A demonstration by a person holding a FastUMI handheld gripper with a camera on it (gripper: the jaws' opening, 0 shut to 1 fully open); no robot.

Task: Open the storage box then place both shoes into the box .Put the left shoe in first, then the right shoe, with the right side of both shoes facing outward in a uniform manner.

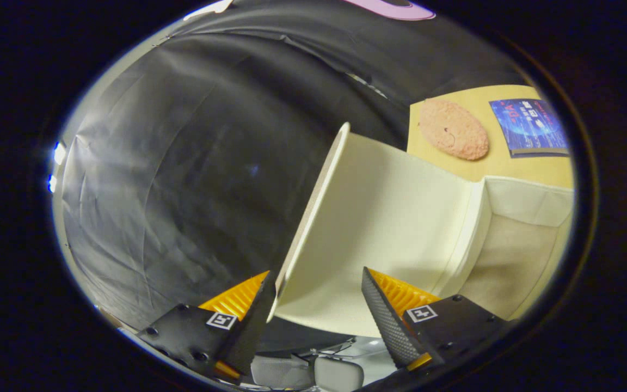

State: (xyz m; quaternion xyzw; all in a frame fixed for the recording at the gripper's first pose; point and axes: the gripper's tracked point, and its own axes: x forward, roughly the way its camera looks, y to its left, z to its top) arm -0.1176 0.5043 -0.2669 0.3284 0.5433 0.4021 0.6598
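Between the spread, released tongs stands the storage box's raised lid.

The tongs stand parted around the raised cream lid of the storage box.

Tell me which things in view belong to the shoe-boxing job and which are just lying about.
Belong to the job:
- storage box, open and cream-coloured
- box lid, raised, its edge between the fingers
- gripper, fingers apart, left finger against the lid's edge

Just lying about:
- pink fuzzy pad on the yellow table beyond the box
- blue booklet beside the pad
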